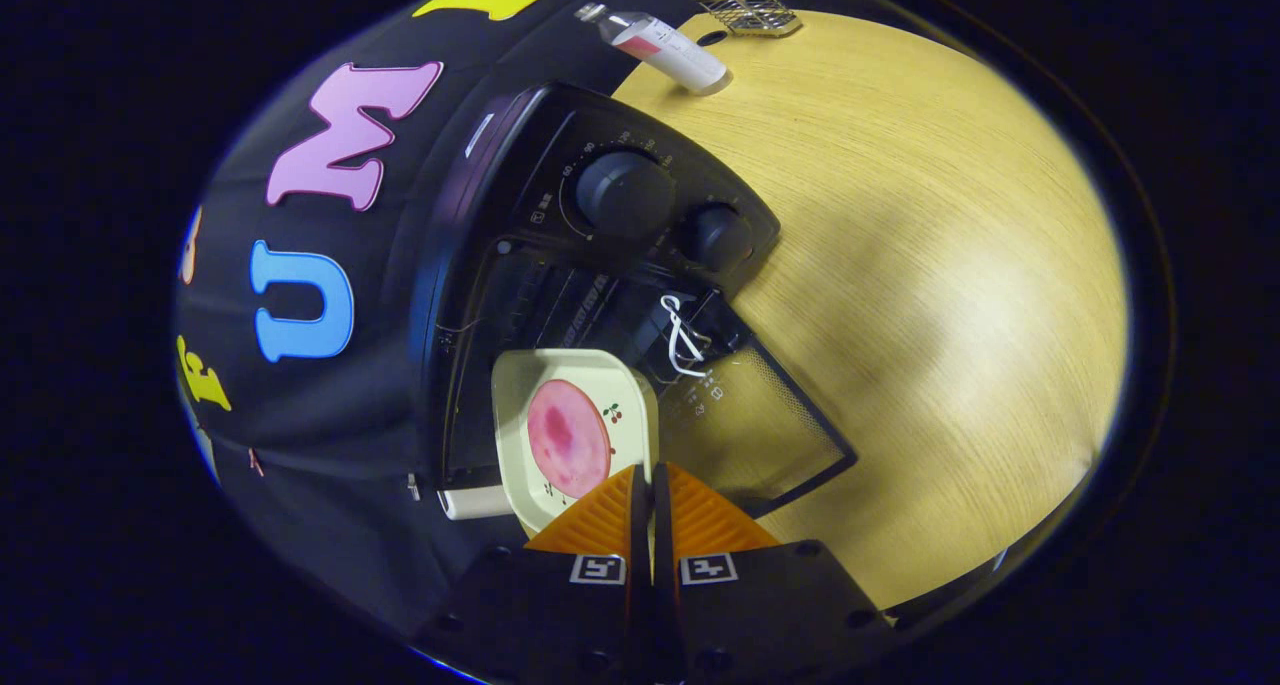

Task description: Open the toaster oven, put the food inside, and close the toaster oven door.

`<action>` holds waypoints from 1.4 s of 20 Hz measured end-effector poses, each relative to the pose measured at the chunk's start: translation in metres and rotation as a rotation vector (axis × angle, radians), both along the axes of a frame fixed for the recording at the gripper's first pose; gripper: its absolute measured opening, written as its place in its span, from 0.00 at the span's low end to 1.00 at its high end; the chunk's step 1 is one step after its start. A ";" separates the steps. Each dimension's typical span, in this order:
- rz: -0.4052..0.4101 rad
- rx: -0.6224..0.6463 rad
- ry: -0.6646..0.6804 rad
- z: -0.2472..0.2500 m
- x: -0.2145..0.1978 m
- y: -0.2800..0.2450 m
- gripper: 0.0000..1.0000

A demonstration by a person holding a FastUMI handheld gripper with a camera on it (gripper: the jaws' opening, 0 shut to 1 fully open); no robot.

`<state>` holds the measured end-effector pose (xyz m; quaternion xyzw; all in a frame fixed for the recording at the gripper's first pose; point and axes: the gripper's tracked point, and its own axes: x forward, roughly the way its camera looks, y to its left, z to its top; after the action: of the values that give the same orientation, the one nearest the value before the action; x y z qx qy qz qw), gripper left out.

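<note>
Toaster oven (600,255) door (760,425) is already down and open. My gripper (647,485) has its jaws clenched on the near rim of the plate (570,435), carrying the pink food slice (568,437), at the oven mouth. I judge insertion is underway; release and door closing remain.

Pale wood-grain table (900,215), smooth with a soft sheen, beside the toaster oven (600,265), whose glossy dark plastic face carries matt knobs (625,193). Its door (760,435) looks like fine-dotted glass. Just at its mouth, a glazed ceramic-looking plate (530,385) gleams.
</note>
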<state>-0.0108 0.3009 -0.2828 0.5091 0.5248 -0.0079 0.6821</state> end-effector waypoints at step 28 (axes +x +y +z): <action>-0.513 0.129 0.094 -0.005 0.071 0.081 0.15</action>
<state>0.0600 0.3821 -0.2878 0.6670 0.4091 -0.1708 0.5988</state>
